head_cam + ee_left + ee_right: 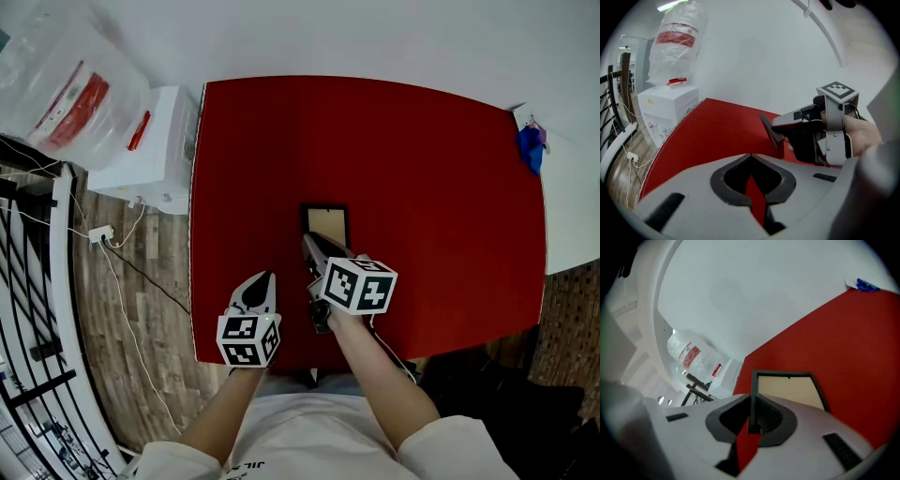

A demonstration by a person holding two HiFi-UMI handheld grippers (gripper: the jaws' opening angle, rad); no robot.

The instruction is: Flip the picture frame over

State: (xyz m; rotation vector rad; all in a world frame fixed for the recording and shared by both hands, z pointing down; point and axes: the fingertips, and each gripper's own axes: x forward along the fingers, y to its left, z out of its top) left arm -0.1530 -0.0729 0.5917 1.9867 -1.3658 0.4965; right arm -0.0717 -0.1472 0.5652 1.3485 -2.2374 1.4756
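Here, right tool clamped on picture frame edge; left tool together, empty.

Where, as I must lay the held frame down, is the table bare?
The red tabletop is bare right of the picture frame out to the edge near the blue item, across the far strip, and left toward the white dispenser. Crowded only near-centre, where the right tool grips the frame beside the shut left tool.
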